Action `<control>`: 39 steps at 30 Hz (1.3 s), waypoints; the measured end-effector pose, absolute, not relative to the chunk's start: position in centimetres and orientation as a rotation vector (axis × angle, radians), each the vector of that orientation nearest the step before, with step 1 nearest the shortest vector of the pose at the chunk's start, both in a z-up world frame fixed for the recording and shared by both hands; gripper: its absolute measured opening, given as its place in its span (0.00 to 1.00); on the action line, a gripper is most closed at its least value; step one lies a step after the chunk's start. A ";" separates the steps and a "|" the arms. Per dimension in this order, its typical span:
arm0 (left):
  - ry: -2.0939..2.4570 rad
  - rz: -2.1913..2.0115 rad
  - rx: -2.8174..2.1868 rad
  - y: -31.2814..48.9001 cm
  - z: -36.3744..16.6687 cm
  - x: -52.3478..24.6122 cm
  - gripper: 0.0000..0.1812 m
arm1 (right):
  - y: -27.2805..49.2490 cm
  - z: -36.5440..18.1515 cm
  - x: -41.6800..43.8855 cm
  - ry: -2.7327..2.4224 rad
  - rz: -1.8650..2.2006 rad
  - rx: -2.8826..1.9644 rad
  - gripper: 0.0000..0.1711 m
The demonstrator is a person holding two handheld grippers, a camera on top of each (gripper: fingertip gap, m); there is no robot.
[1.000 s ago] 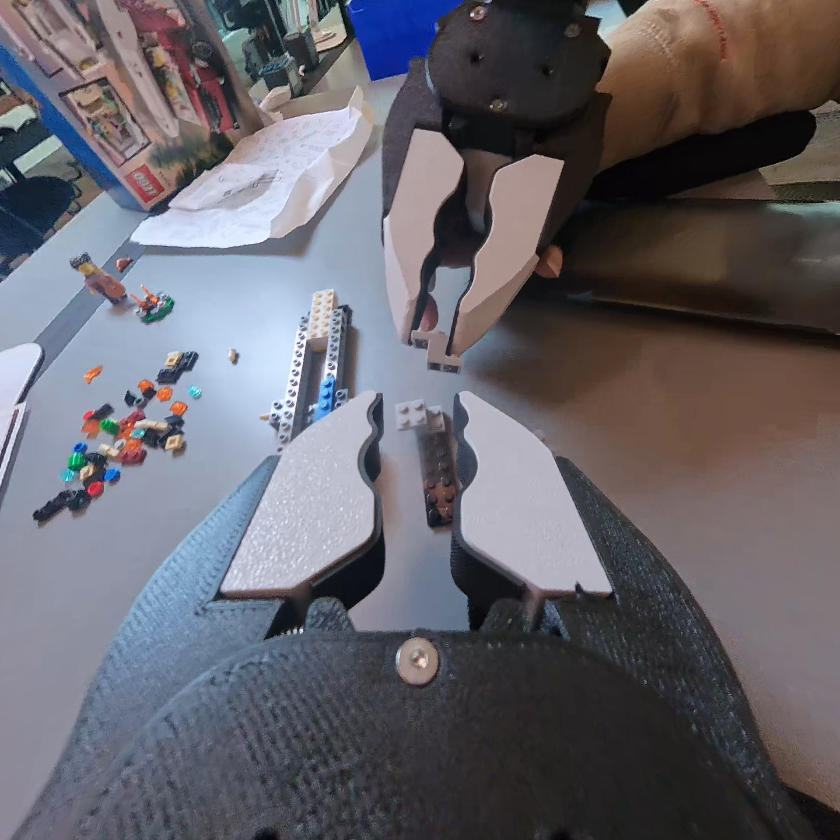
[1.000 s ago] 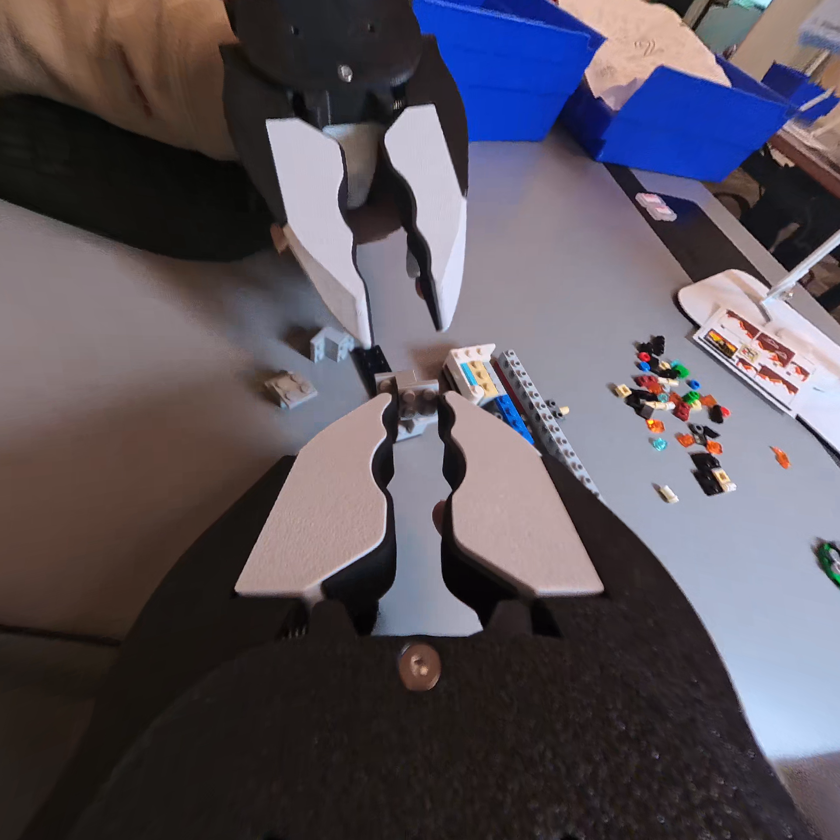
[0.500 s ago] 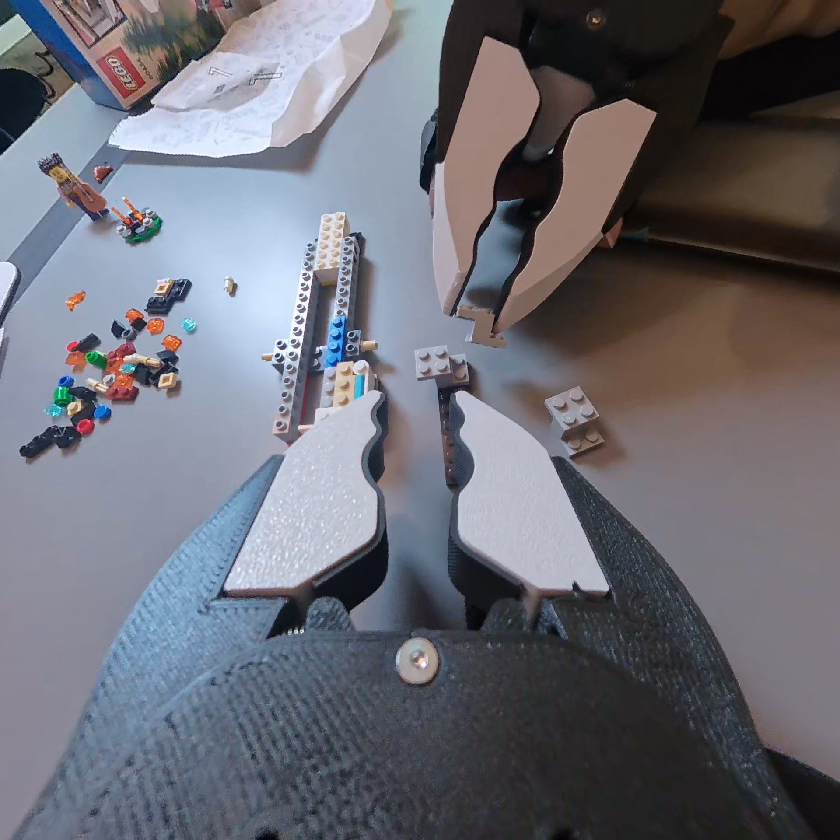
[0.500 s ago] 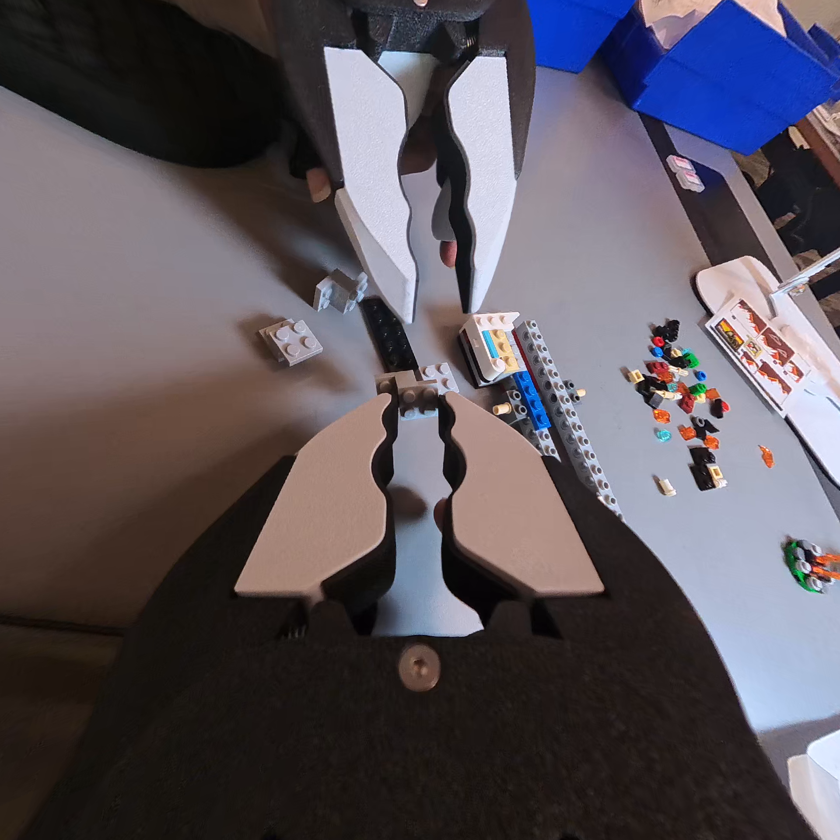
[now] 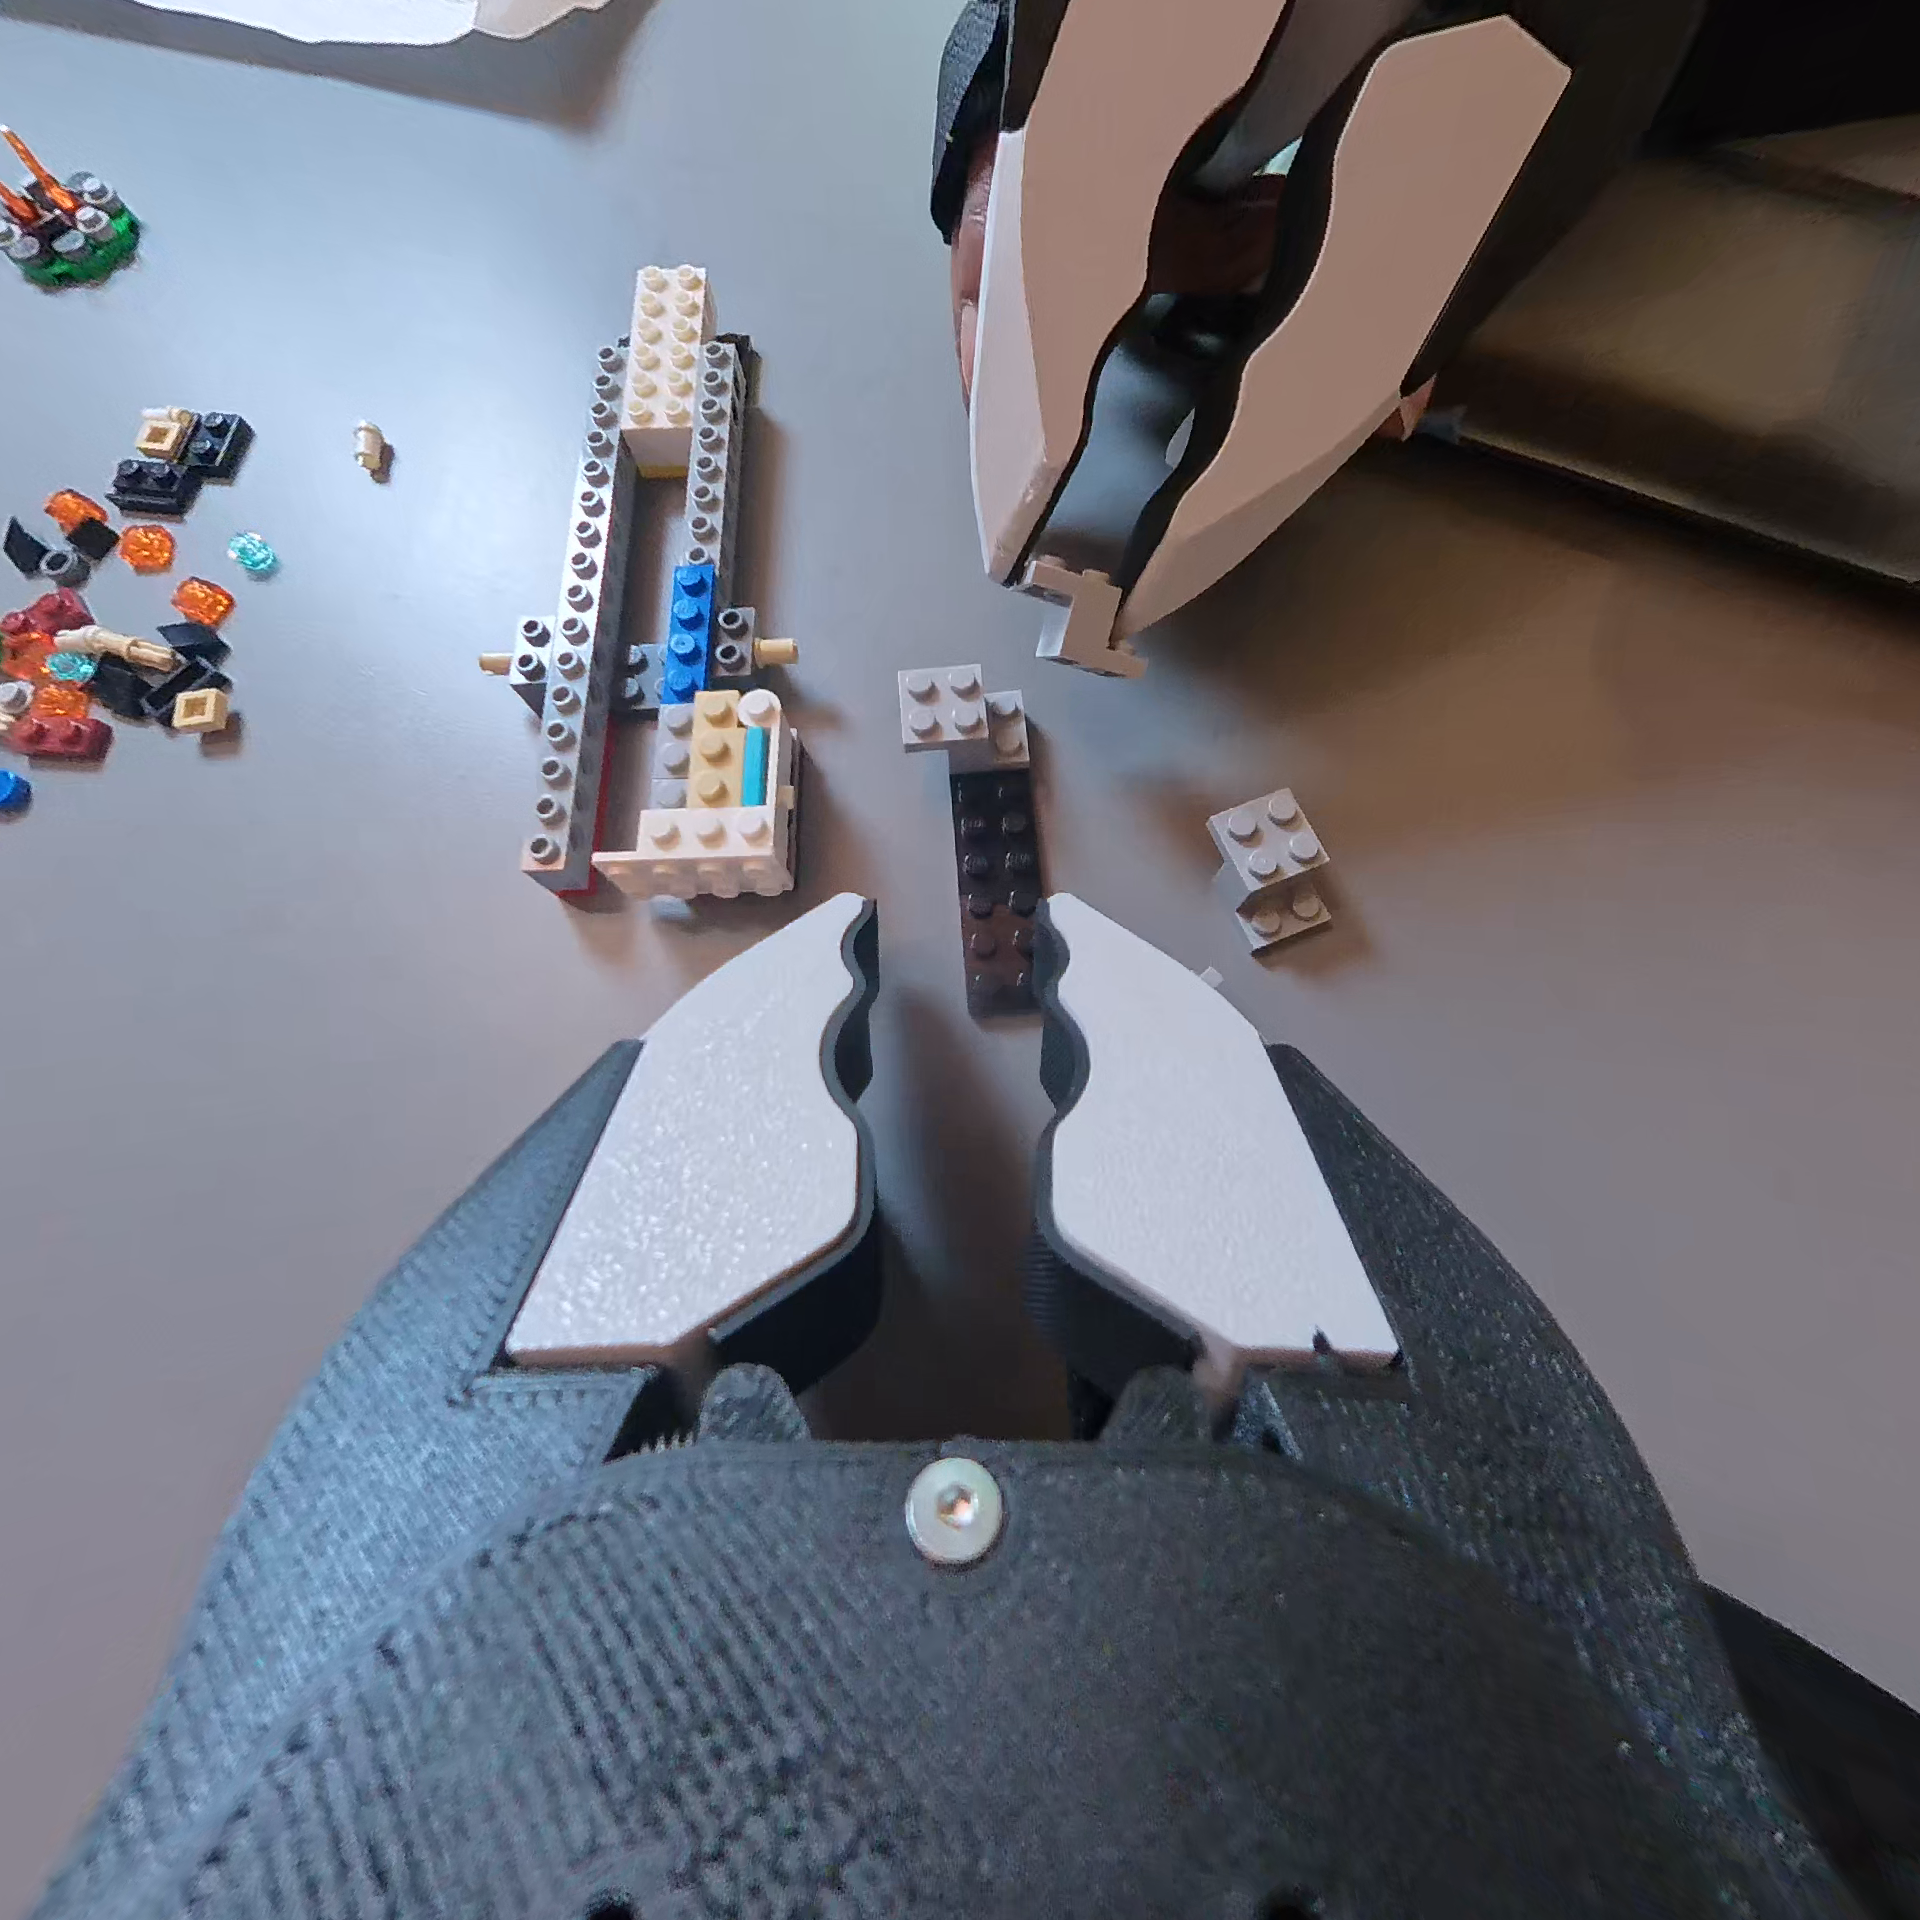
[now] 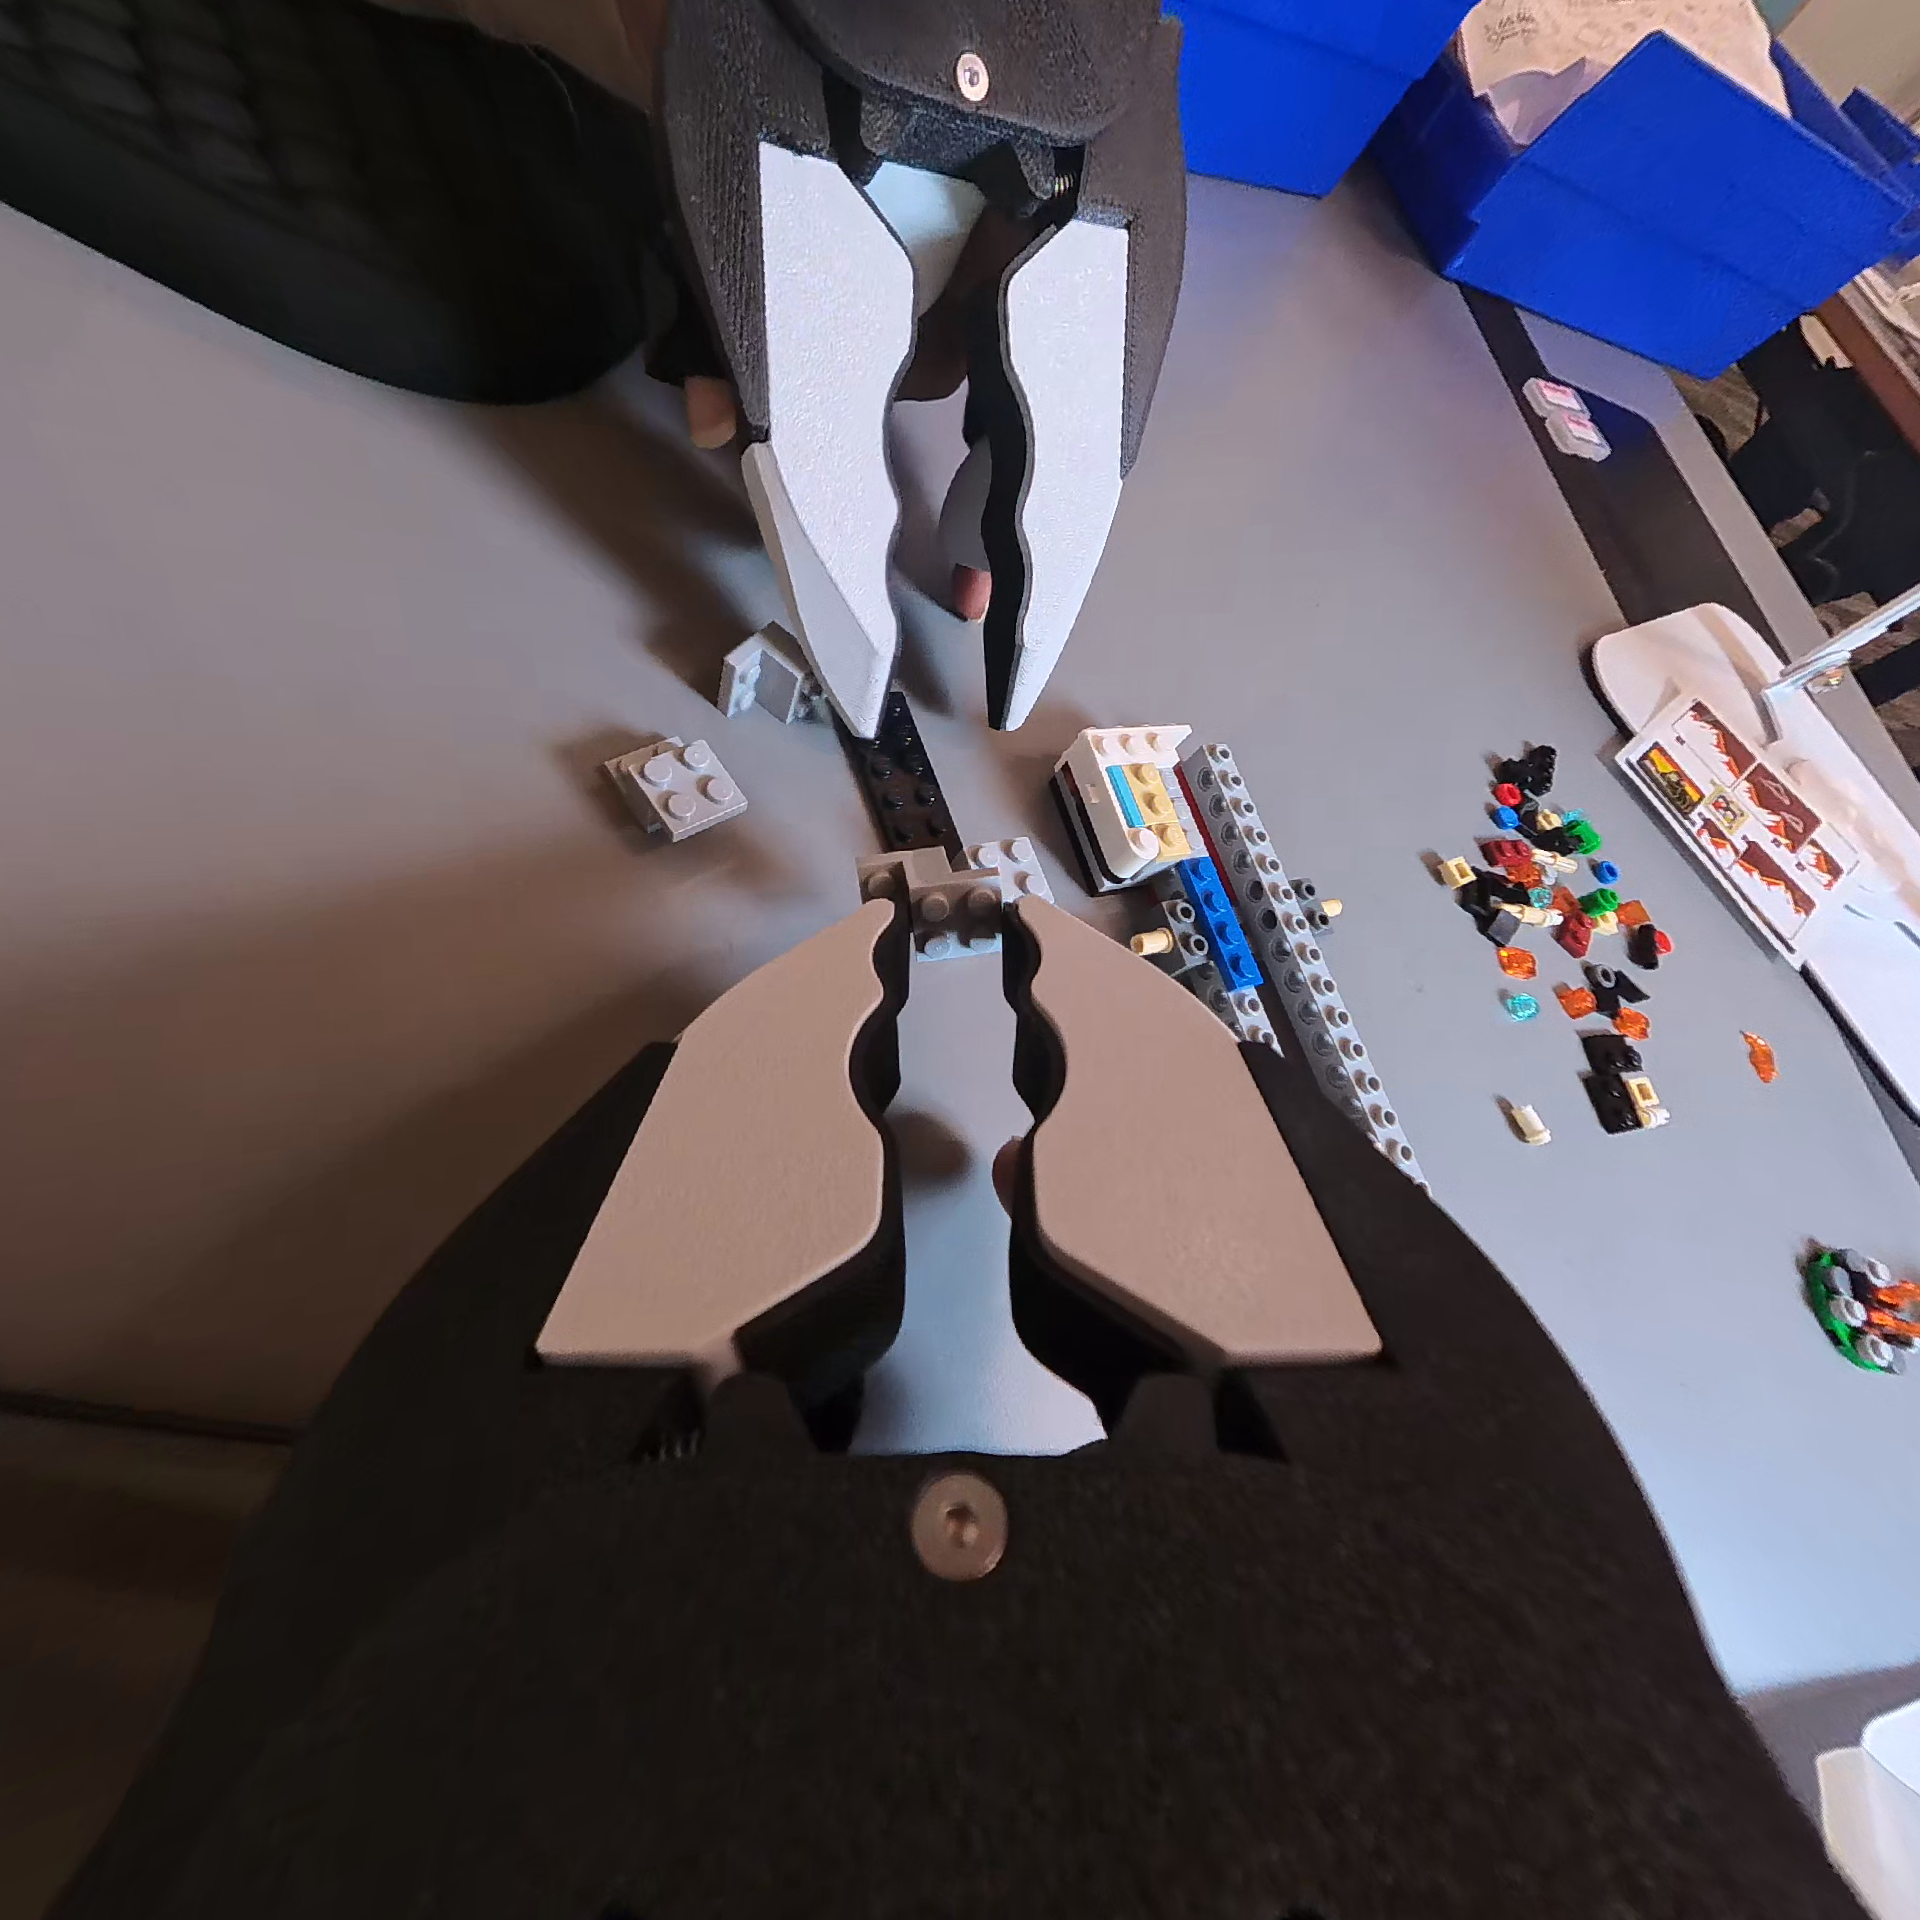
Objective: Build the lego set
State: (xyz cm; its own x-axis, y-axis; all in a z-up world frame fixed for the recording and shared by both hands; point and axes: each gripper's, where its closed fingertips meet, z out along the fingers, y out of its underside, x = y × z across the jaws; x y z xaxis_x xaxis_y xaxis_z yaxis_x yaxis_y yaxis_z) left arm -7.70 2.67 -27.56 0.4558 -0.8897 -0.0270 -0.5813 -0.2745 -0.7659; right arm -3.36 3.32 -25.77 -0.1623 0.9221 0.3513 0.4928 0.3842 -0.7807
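My left gripper [image 5: 956, 920] is open and empty, its tips at the near end of a black plate [image 5: 995, 883] lying flat on the grey table. A grey 2x2 plate [image 5: 940, 707] sits at the plate's far end. My right gripper [image 6: 954, 914] is shut on a small grey brick [image 6: 956, 920] and holds it just above that far end. In the left wrist view the right gripper [image 5: 1081, 613] comes down from the top with the grey brick [image 5: 1086, 629] in its tips. The left gripper [image 6: 935, 717] shows open over the black plate [image 6: 904, 790].
A long grey, blue and tan build [image 5: 634, 623] lies left of the plate. Two loose grey 2x2 pieces [image 5: 1268, 847] lie to its right. A scatter of small coloured pieces [image 5: 114, 623] is far left. Blue bins [image 6: 1662, 208] and a sticker sheet [image 6: 1745, 831] stand beyond. There is about 6 cm between the tips of the two grippers.
My left gripper has drawn back along the black plate, which lay between its fingers and now lies at its tips. My right gripper still holds the grey brick over the plate's far end.
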 end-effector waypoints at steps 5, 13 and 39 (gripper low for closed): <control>1.233 -0.530 -2.000 2.3 -27.6 -7.7 0.18 | 3.4 -25.8 -3.4 -1.796 0.643 -1.242 0.10; 1.246 -0.440 -2.010 2.6 -28.0 -8.1 0.12 | 3.5 -25.9 -3.4 -1.796 0.637 -1.248 0.10; 1.243 -0.479 -2.001 2.4 -27.9 -8.1 0.20 | 4.8 -24.8 -3.4 -1.688 0.716 -1.320 0.10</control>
